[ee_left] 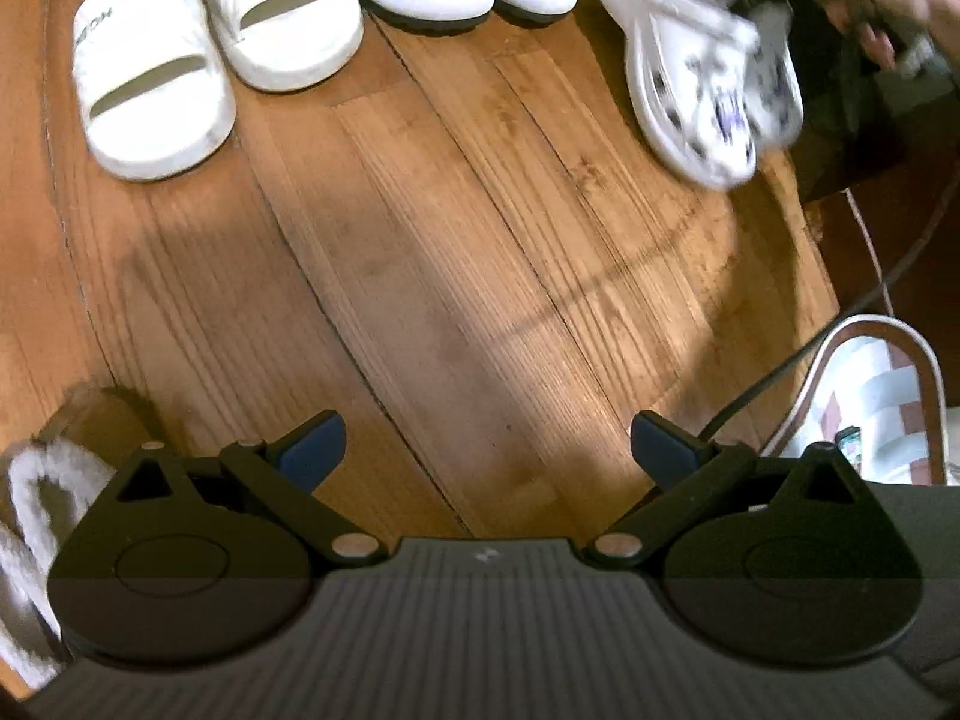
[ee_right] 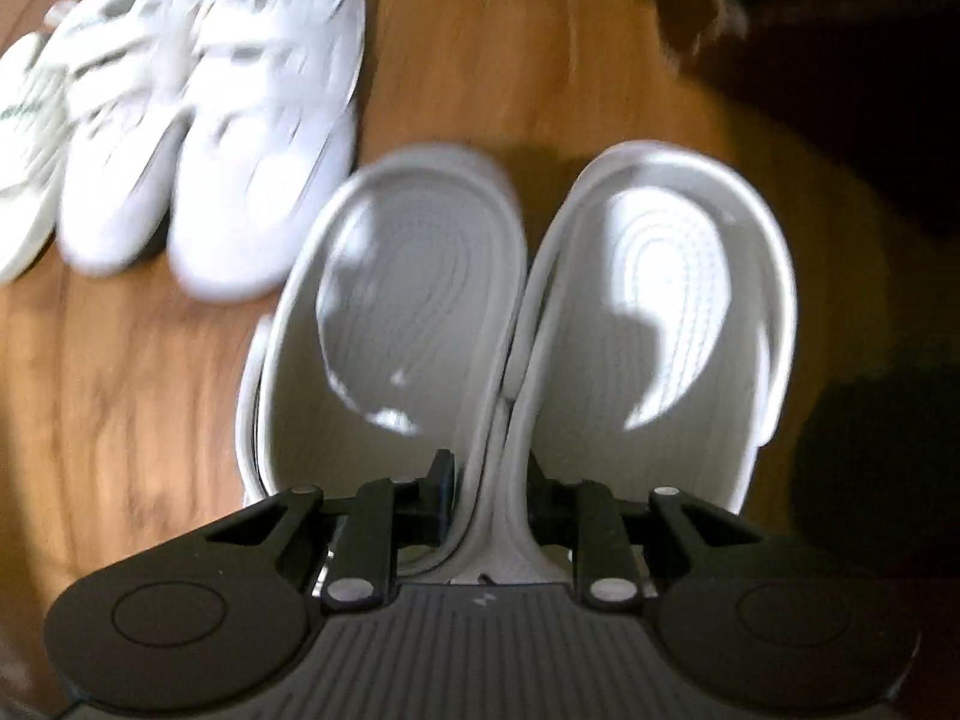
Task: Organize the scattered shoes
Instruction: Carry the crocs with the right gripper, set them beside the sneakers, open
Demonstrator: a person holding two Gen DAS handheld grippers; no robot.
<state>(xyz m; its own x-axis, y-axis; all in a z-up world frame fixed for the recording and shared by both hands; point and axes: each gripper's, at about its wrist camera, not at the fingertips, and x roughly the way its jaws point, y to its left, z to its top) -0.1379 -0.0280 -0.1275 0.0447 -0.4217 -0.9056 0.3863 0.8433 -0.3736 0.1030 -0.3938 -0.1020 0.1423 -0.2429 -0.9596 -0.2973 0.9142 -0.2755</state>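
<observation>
My right gripper [ee_right: 489,516] pinches the touching inner walls of the pale clog pair [ee_right: 528,312], seemingly lengthwise away from me, right of the sneakers [ee_right: 240,138], while my left gripper [ee_left: 487,450] gapes over bare floor [ee_left: 456,240].

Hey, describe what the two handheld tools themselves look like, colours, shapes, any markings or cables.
Both share the same build. The left tool has a grey ribbed body with a small white mark, black rounded side plates with embossed circles, black linkage arms with silver pivot pins, and blue pads on its fingers. The right tool looks alike, though its pads look dark. A thin dark cable runs nearby.
</observation>
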